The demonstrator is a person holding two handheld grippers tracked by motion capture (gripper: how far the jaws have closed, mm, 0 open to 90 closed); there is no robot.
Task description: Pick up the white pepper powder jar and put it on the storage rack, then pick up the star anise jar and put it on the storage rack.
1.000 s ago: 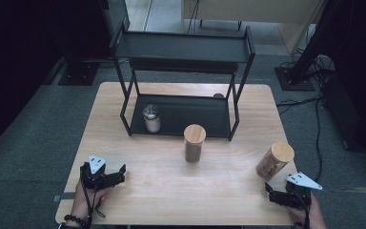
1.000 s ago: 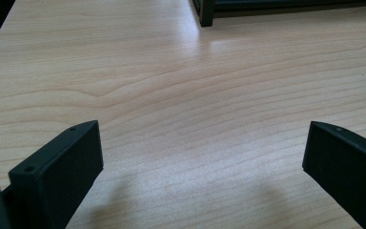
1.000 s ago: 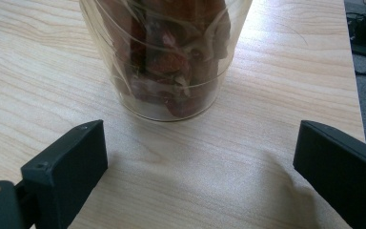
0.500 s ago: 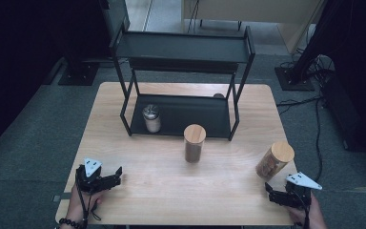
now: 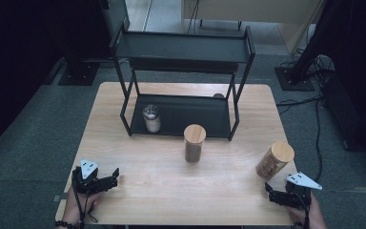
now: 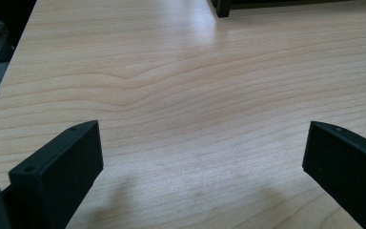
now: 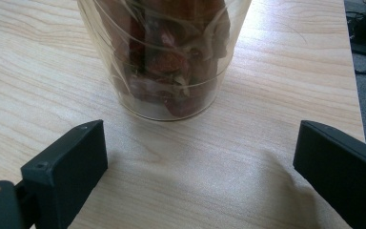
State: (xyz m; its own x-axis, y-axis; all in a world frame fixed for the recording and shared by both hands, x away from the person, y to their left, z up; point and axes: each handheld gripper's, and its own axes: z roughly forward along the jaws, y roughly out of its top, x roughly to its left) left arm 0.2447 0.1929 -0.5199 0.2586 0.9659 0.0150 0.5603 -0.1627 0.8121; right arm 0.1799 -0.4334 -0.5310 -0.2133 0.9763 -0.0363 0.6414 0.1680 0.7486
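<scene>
My left gripper (image 5: pixel 112 178) hovers low over the near left corner of the wooden table (image 5: pixel 138 191), open; in the left gripper view (image 6: pixel 202 143) there is bare wood between its jaws. My right gripper (image 5: pixel 269 191) sits at the near right corner, open too. Just ahead of it stands a clear jar with a wooden lid (image 5: pixel 275 160), holding dark reddish dried pieces (image 7: pixel 171 62); the jar is beyond the jaw tips (image 7: pixel 200 148) and not touched. A second wooden-lidded jar (image 5: pixel 194 143) stands mid-table. A small metal-lidded jar (image 5: pixel 151 118) rests on the rack's lower shelf.
A black two-tier metal rack (image 5: pixel 181 47) takes up the far half of the table; one of its feet (image 6: pixel 224 7) shows in the left gripper view. Cables (image 5: pixel 310 102) and stand bases lie on the grey floor to the right.
My left gripper has drawn back slightly toward the near left edge of the table. The right gripper and the jars have stayed where they were.
</scene>
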